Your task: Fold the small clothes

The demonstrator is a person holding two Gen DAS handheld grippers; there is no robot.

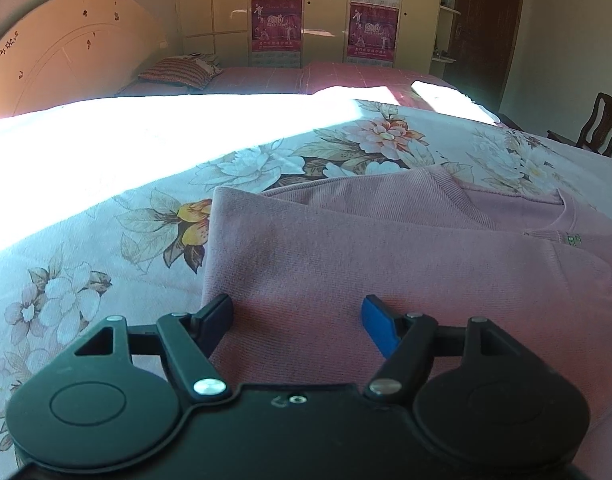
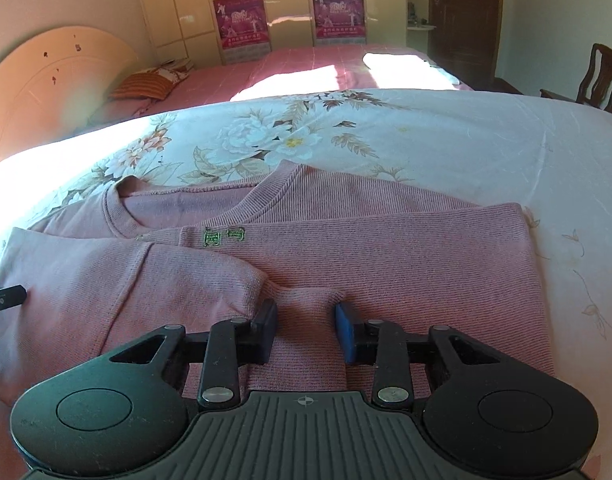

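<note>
Floral bedsheet surrounds pink sweater; chair beyond.

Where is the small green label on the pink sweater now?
In the right wrist view, the green label sits left of centre on the pink sweater, just right of its neckline.

Pink knit top flat on bed, sleeves folded in.

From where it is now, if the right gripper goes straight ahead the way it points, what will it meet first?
Most likely the pink sweater: the right gripper tilts down over its lower part, with cloth directly between the parted fingers. Depth is unclear, so it may already touch.
</note>
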